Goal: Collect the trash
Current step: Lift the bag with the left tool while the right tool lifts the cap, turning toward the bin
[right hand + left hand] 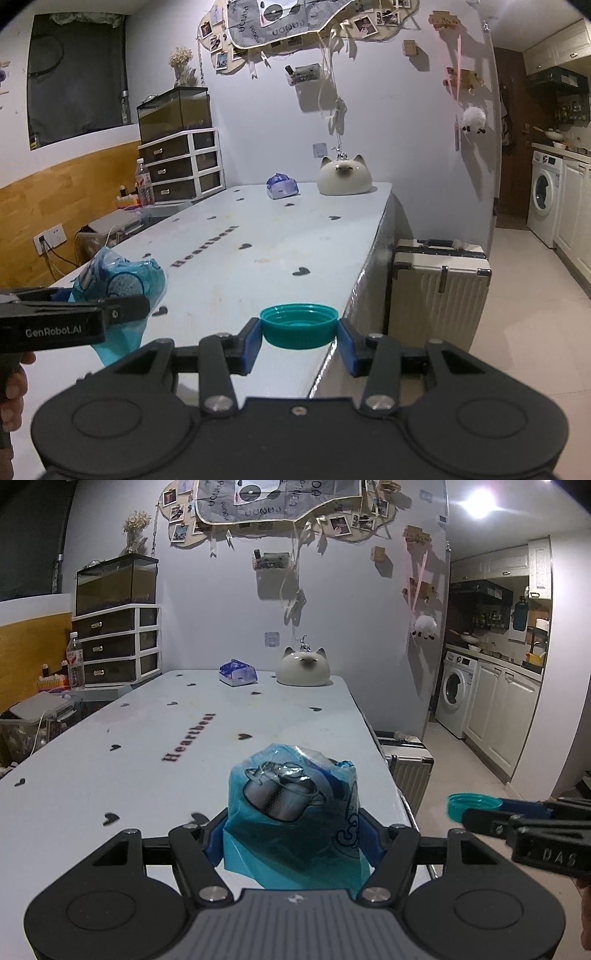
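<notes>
Trash is in both grippers: the left gripper is clamped wide around a crumpled blue plastic bag that bulges up ahead of its pads, and the right gripper, nearly closed, pinches a teal bottle cap by its rim, open side up. Both ride above the near end of the table, so no bin shows ahead of either. To my eye, carrying well means keeping the cap level and the pinch steady, since that shallow rim grip could slip.

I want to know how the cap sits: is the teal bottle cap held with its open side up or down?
Open side up: the teal cap shows its hollow inside and threads, clamped between the right tool pads.
</notes>
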`<act>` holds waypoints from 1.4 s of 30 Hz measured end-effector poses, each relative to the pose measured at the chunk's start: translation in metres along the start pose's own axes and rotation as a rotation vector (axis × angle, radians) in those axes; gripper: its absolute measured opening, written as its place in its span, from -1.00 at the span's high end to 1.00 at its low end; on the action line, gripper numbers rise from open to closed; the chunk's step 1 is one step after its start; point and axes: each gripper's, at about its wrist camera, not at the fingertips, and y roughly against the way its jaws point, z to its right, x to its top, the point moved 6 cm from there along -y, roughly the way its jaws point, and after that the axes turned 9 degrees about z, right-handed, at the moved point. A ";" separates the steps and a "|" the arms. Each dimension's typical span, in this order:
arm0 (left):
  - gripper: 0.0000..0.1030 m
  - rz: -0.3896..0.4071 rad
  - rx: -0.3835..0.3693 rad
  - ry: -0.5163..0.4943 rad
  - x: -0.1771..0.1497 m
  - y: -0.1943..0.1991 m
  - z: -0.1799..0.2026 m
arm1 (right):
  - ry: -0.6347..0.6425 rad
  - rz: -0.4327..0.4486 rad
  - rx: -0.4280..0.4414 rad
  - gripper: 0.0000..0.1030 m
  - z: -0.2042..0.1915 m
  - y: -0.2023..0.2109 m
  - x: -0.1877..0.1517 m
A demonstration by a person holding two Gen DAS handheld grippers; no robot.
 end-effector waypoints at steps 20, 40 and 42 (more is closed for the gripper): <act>-0.33 -0.038 0.054 0.023 -0.023 0.007 -0.024 | 0.059 -0.161 0.155 -0.19 -0.055 -0.036 -0.067; -0.33 -0.008 0.064 0.020 -0.019 0.027 -0.008 | 0.049 -0.048 0.033 0.03 -0.018 0.001 -0.025; -0.33 -0.003 0.055 0.017 -0.018 0.030 0.001 | 0.045 -0.028 0.014 0.03 -0.010 0.010 -0.018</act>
